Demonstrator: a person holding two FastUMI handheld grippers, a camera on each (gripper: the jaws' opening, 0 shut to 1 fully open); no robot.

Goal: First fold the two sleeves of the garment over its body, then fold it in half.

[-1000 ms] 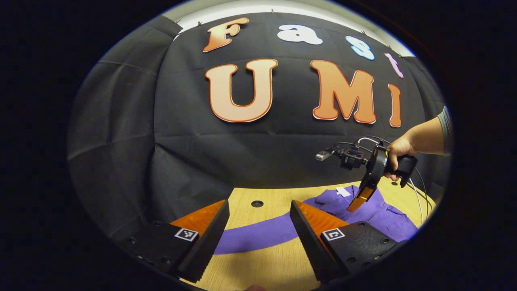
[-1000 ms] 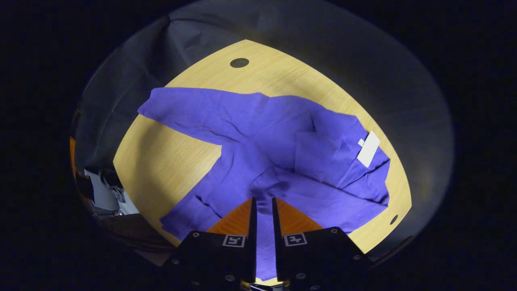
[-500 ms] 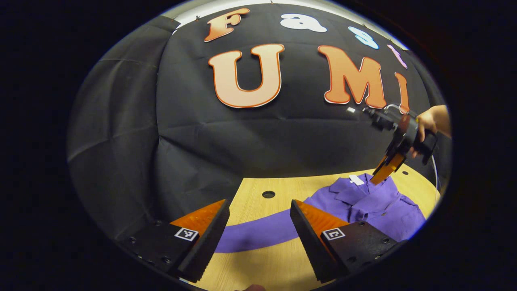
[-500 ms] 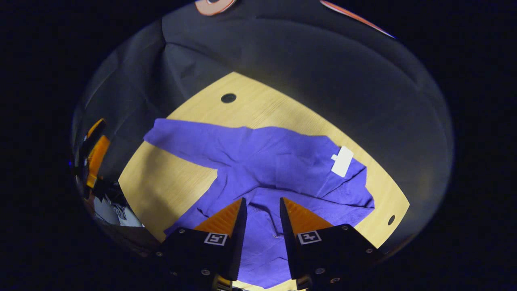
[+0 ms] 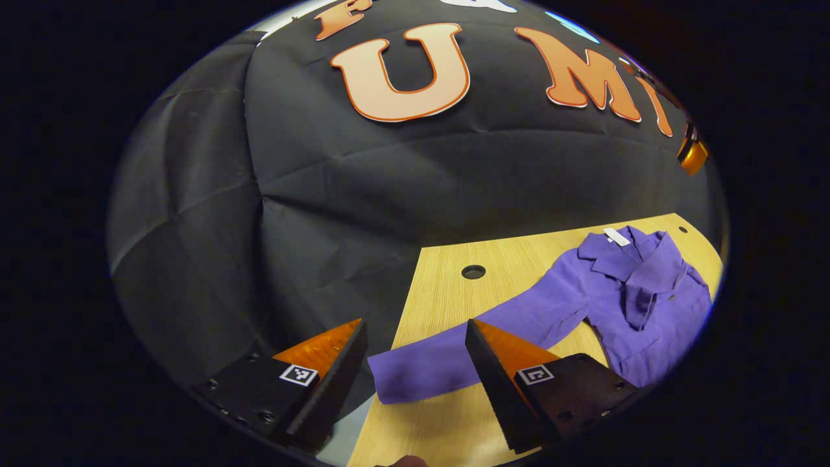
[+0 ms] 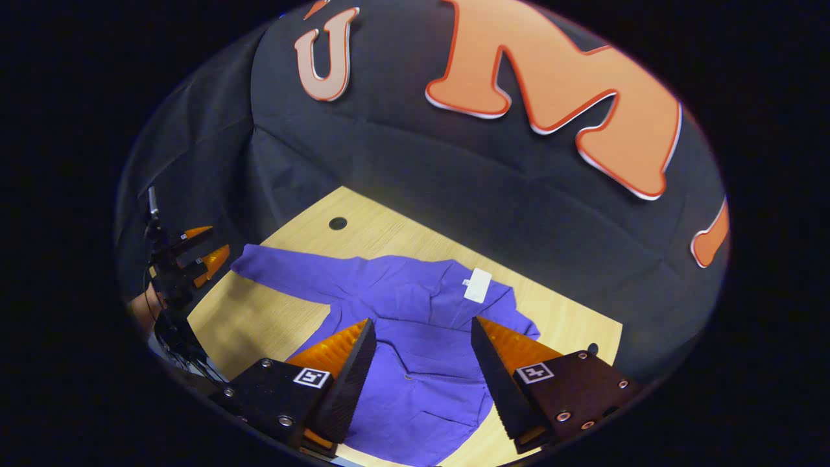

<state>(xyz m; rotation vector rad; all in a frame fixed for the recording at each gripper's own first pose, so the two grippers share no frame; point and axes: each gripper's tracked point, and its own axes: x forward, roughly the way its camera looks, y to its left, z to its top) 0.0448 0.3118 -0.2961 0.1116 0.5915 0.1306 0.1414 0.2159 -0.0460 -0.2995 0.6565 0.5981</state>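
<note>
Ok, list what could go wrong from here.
1. The outstretched sleeve ends near the table edge; a clumsy pinch by the open left gripper could drag the cuff off.
2. The folded sleeve lies loose on the shirt, so tugging may undo it.

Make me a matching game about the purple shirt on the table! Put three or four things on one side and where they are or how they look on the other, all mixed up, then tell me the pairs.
Things:
1. White tag
2. Long sleeve
3. Round hole
4. Right gripper

Places or states:
A. Stretched out flat toward the table's edge
B. Jaws wide apart, above the shirt
C. At the shirt's collar
D. In the wooden table, beyond the sleeve

Pairs: 1-C, 2-A, 3-D, 4-B
</note>
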